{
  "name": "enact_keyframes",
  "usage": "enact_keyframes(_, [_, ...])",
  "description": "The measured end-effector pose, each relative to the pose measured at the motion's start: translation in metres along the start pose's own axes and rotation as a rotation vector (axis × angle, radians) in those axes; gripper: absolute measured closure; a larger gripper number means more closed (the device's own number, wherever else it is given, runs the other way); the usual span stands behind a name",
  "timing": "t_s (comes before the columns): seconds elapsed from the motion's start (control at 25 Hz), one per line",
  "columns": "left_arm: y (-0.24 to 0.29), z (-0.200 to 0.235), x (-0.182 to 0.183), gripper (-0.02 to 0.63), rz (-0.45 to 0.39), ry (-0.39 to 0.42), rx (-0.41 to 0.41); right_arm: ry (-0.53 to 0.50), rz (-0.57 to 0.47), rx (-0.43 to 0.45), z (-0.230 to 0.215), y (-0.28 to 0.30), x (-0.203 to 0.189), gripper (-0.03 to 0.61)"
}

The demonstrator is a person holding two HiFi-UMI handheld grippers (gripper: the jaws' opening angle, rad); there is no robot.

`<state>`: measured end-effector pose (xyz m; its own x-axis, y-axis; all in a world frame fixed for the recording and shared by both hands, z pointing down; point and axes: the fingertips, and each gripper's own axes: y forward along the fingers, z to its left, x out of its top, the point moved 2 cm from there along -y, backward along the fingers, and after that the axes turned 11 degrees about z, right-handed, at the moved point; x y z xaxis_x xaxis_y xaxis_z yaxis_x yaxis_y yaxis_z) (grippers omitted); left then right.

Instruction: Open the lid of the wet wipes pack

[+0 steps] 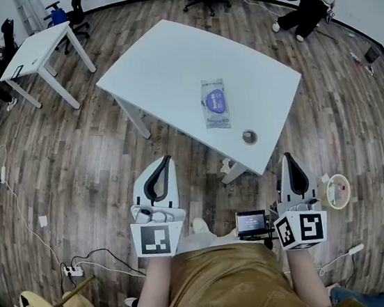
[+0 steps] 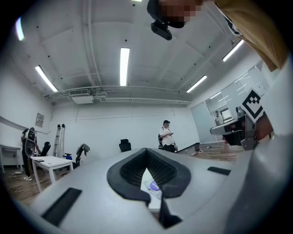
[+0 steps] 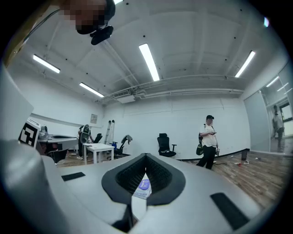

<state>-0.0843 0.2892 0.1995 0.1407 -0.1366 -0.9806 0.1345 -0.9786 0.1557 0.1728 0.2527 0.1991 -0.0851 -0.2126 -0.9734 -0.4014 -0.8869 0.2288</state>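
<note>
Right now you stand back from the work, with wooden floor (image 1: 74, 165) between you and the white table (image 1: 166, 61), so the step in hand looks like the approach and not yet the opening.

The wet wipes pack (image 1: 216, 104) lies flat on the table, right of its middle and towards the near side, with its long side running away from you. Its purple lid (image 1: 215, 97) faces up on the middle of the pack. A small round object (image 1: 249, 137) sits near the table's near right edge, apart from the pack. I cannot tell what it is.

Your left gripper (image 1: 165, 160) and right gripper (image 1: 287, 158) are both held low in front of you, well short of the table. On each, the jaws are closed tip to tip and grip nothing; the pack shows only far off through the gap in the pads.

To do this well, step in until the pack is under both grippers. Spread the jaws before you reach it. I would hold down the body of the pack with one gripper, since a soft pack is likely to slide or lift. With the other, catch the free edge of the lid, which I cannot make out from here, and raise it gently.
</note>
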Motion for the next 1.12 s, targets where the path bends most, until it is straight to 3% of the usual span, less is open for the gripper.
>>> enact_keyframes(0.48, [0.009,0.012,-0.009,0.607,0.007,-0.024,-0.029,-0.037,0.085,0.037,0.023,0.009,-0.018,0.569])
enact_keyframes(1.12, [0.070,0.008,-0.002,0.606,0.037,0.005,-0.050,0.035,0.114,0.021,-0.017,0.052,-0.024,0.569])
